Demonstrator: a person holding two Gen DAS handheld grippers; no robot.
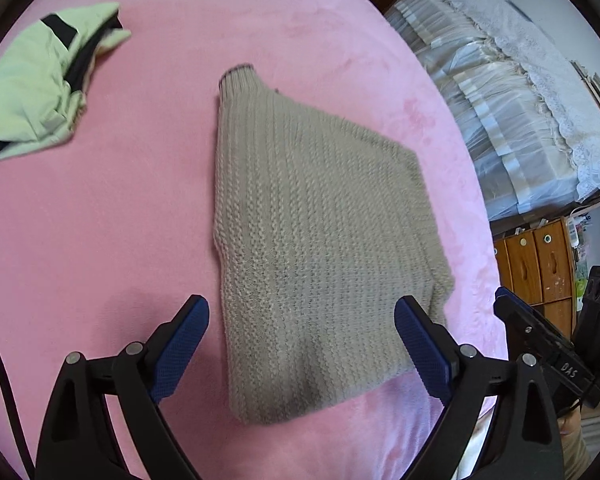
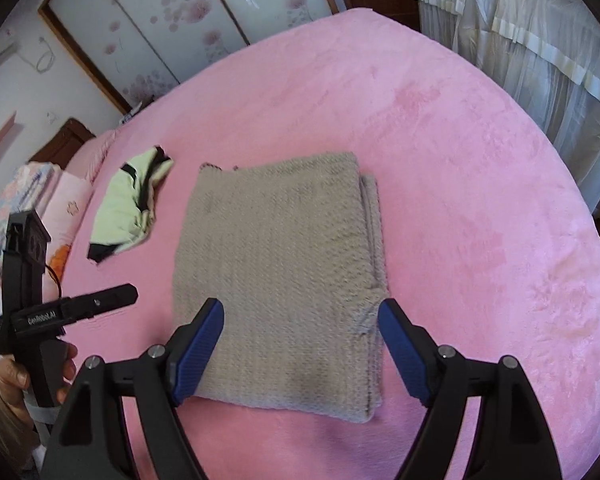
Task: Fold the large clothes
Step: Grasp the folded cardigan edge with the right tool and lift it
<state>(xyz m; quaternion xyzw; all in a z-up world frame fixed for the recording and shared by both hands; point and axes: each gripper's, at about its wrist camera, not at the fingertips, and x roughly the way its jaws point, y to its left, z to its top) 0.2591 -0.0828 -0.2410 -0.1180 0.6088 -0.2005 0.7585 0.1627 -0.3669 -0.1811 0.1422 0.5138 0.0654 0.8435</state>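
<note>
Nearest to us, the left gripper (image 1: 302,316) has its blue-padded fingers (image 1: 180,344) spread wide, with nothing pressed between them — the near end of the folded grey knit sweater (image 1: 312,216) lies in the gap, below the pads and apart from them. The right gripper (image 2: 300,320) is likewise splayed wide, its fingers (image 2: 198,344) straddling the near edge of the same sweater (image 2: 276,272) without gripping it. In the right wrist view a hand (image 2: 16,372) grips the left tool's handle, off to the left of the right fingers.

Beyond the fingertips the sweater rests flat on the pink bed (image 2: 460,208) as a neat rectangle, its folded layers showing along the edge by the right finger. From the left wrist its ribbed collar points away from us.

Further out, left of the fingers, a crumpled pale-green garment with black trim (image 1: 32,88) lies on the bed, well apart from the sweater. Past the bed's right edge hang pale curtains (image 1: 512,92) — and near them a wooden drawer unit (image 1: 536,264).
</note>
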